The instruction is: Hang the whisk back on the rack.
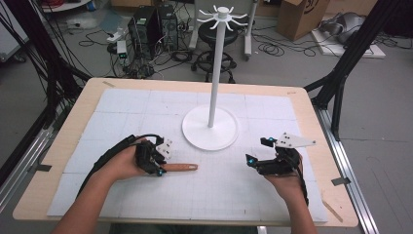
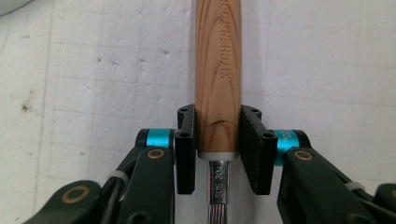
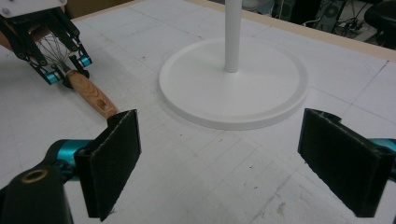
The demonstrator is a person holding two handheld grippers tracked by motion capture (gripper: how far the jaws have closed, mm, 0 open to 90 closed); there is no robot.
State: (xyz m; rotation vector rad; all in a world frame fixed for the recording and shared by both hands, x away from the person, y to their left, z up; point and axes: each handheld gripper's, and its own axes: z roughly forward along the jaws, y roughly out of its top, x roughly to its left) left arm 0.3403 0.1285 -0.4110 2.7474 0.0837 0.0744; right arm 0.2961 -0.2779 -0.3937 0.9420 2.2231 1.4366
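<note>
The whisk [image 2: 218, 70] lies flat on the white gridded mat [image 1: 122, 117] that covers the table [image 1: 68, 146], at the person's front left. Its wooden handle [image 1: 181, 167] points toward the middle of the mat in the high view, and the left gripper view reads the words KITCHEN TOOL stamped along the grain. In the right gripper view the wire loops [image 3: 52, 46] show behind the left gripper's linkage.

The left gripper [image 1: 157, 158] is closed on that handle. In the left gripper view the 2 black pads [image 2: 185, 154] sit against either side of the wood, right at its rounded base, just above the white collar and the metal shaft. The person's left hand [image 1: 124, 163] holds this gripper low over the mat, and its cable trails back along the forearm.

The right gripper [image 1: 256, 152] hovers at the front right, well apart from the whisk. Its jaws stand wide open with nothing between them, and in the right gripper view they frame bare mat. The right hand [image 1: 285, 180] holds it from behind, under the grey three-cornered plate.

Beyond both grippers, near the centre of the mat, stands a white rack [image 1: 215, 73]: a round base [image 1: 195, 131], a tall thin pole, and a ring of short hooks [image 1: 223, 16] at the top. The whisk's handle end lies near the front edge of that base, not touching it.
</note>
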